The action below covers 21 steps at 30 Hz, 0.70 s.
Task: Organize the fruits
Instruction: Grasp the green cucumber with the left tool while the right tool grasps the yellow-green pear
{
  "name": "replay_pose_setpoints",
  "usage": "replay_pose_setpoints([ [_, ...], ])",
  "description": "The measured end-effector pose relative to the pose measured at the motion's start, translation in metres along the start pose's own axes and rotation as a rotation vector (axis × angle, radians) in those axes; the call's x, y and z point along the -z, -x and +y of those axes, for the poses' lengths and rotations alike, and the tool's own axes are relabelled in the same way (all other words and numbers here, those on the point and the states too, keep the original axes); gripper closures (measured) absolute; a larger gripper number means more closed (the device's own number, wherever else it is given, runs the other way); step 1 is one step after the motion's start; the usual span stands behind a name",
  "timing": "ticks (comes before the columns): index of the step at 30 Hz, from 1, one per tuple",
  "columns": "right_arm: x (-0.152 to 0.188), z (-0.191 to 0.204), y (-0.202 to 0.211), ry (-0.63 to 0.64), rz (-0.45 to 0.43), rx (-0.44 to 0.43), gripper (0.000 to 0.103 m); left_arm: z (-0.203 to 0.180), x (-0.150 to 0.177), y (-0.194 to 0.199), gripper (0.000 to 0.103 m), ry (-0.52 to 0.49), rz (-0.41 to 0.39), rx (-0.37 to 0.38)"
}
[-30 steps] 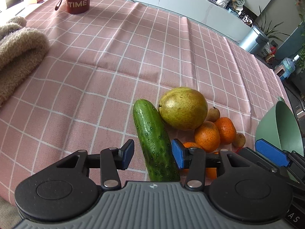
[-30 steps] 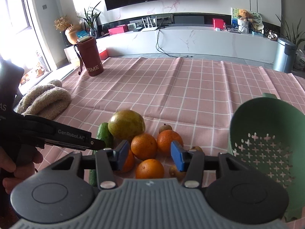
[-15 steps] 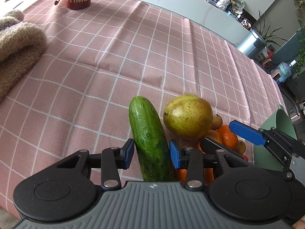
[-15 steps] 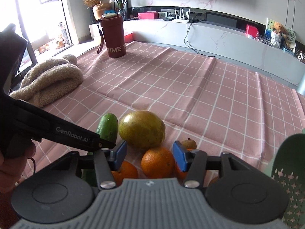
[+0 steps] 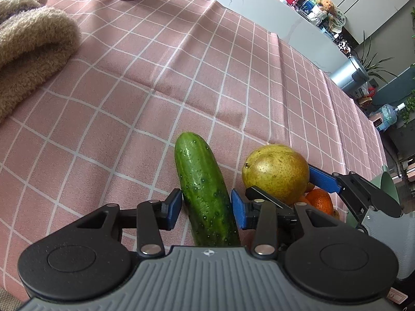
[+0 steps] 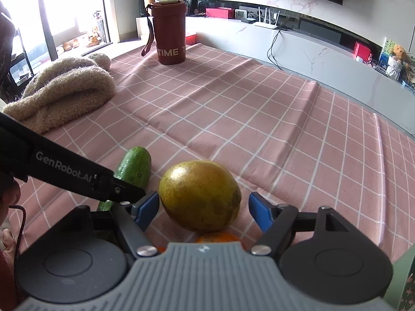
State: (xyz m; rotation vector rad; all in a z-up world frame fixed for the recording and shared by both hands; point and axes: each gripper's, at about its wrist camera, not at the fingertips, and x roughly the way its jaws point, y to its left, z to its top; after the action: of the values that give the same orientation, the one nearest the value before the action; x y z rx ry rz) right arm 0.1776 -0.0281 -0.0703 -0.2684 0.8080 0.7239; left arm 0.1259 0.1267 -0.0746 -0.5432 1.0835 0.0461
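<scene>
Low, both grippers (cucumber [image 5: 206, 189], pear [image 6: 199, 194]).

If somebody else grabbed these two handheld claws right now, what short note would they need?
Left gripper: open, fingers either side of the cucumber, not clearly clamped yet.
Right gripper: open, fingers either side of the big yellow-green fruit, with gaps on both sides.
Both fruits lie on the pink checked cloth, oranges piled just behind; the green colander sits at the right.
Done: nothing visibly sorted yet.
Left: close on each fruit, lift, probably move them to the colander, then the oranges.
</scene>
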Motion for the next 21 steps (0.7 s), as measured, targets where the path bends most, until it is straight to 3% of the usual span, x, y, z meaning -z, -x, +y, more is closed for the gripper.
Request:
replay_pose_setpoints([
  [7,0.001,0.003,-0.007,-0.002,-0.015,-0.016,0.036,-0.002,0.002,-0.002,0.051,-0.021,-0.009,-0.009],
  [12,0.004,0.008,-0.004,0.019,-0.039,0.007,0.037,-0.003,0.006,0.001,0.057,-0.030,-0.035,0.011],
  [21,0.009,0.012,0.042,0.037,-0.131,0.064,0.038,-0.013,0.024,0.035,0.060,-0.084,-0.155,0.047],
])
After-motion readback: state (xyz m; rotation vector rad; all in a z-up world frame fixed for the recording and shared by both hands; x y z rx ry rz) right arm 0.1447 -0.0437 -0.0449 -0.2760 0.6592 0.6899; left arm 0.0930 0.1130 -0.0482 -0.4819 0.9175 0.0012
